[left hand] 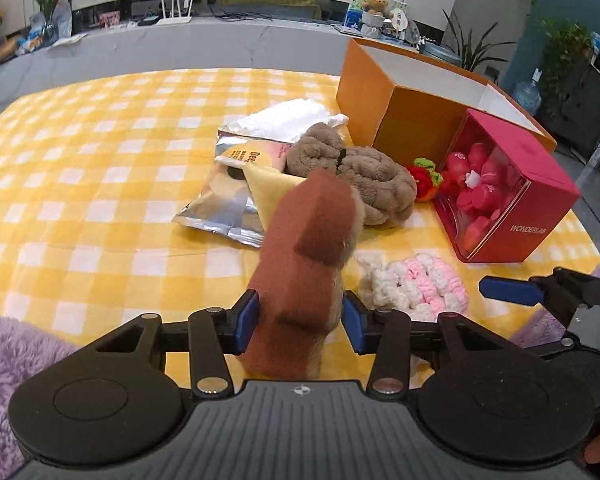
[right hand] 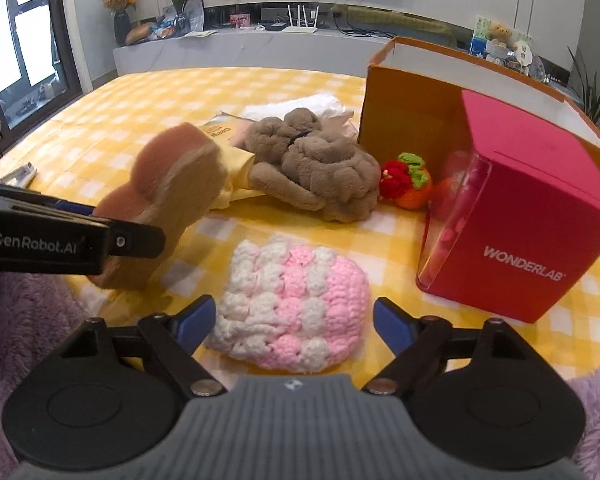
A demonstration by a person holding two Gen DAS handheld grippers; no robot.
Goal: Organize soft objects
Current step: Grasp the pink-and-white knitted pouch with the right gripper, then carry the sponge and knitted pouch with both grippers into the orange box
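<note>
The brown sponge (left hand: 300, 280) is pinched between the left gripper (left hand: 300, 316) pads, lifted ahead of it. The right gripper (right hand: 294, 322) is spread around the pink-and-white crocheted piece (right hand: 292, 308) — untouched. Closing is called for next, judging by this.

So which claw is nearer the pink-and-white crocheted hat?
Right. The right claw is open with the pink-and-white crocheted hat lying between its fingers; the left claw is off to the side, gripping a brown sponge.
</note>
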